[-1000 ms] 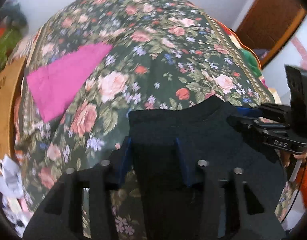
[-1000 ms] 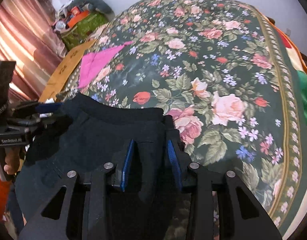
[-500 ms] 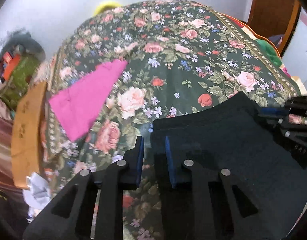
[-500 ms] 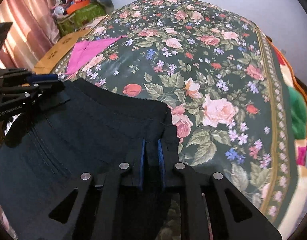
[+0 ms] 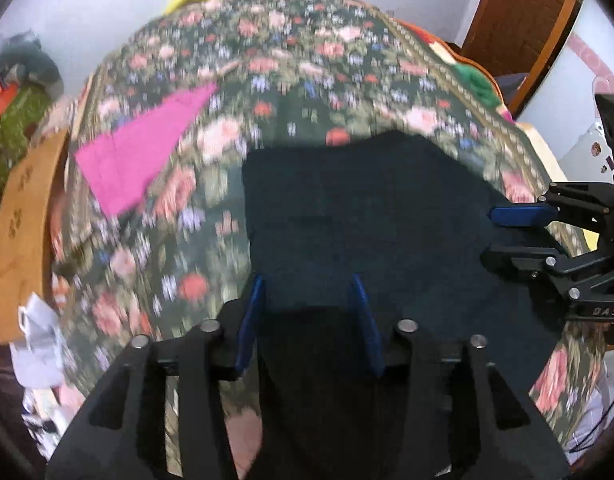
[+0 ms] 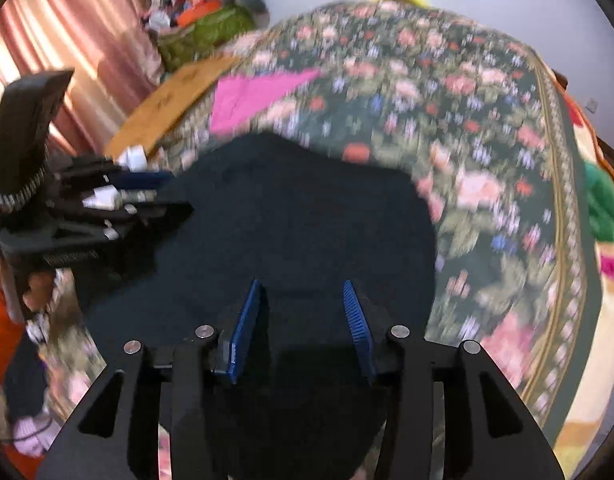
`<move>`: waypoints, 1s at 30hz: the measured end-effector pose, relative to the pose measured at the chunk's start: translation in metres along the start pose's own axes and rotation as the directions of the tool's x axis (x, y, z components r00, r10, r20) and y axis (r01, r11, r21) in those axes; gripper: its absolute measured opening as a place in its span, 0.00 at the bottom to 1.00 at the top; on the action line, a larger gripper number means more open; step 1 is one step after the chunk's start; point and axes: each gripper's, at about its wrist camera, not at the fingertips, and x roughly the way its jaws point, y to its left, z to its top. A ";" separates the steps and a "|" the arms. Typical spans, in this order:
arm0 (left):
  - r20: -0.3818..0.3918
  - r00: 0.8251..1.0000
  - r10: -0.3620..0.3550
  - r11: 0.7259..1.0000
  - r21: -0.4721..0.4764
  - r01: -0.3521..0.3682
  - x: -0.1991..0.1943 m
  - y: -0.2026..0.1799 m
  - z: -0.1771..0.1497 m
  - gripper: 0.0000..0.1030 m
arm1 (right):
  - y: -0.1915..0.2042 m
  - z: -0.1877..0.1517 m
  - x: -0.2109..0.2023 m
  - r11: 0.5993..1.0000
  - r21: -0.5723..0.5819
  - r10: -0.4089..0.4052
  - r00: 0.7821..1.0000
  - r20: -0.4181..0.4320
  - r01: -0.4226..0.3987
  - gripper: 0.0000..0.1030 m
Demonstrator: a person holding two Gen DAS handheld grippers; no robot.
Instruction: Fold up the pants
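Left gripper (image 5: pixel 309 320) and right gripper (image 6: pixel 303 328): jaws opening above dark pants (image 5: pixel 367 216), fabric not pinched. We judge fold just laid on floral bedspread (image 5: pixel 307 64); next, regrasp for another fold.

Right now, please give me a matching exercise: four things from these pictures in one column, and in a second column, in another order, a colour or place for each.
Things:
1. pants
2. folded cloth
3. bedspread
4. cardboard

Descriptions:
A. bright pink, lying flat on the bed
B. brown, at the bed's edge
C. dark, under both grippers
D. dark green with roses, covering the bed

Pairs: 1-C, 2-A, 3-D, 4-B
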 end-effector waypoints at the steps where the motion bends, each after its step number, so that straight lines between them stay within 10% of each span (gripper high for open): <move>1: -0.010 1.000 0.011 1.000 0.003 -0.011 0.000 0.001 -0.007 0.57 | 0.000 -0.005 -0.002 1.000 0.007 -0.001 1.000 0.007 0.001 0.40; 16: 0.016 0.989 0.145 0.987 -0.075 -0.143 -0.036 0.048 -0.051 0.61 | -0.044 -0.053 -0.051 0.980 0.194 -0.054 0.998 0.030 0.047 0.51; 23: 0.110 0.994 0.000 0.992 -0.126 0.014 -0.059 0.048 -0.025 0.65 | -0.050 -0.036 -0.059 0.962 0.275 -0.021 0.997 0.073 0.000 0.67; 30: 0.024 0.995 -0.100 0.984 -0.148 0.102 -0.019 0.037 0.006 0.70 | -0.043 -0.016 -0.025 0.964 0.263 0.012 0.998 0.059 -0.027 0.69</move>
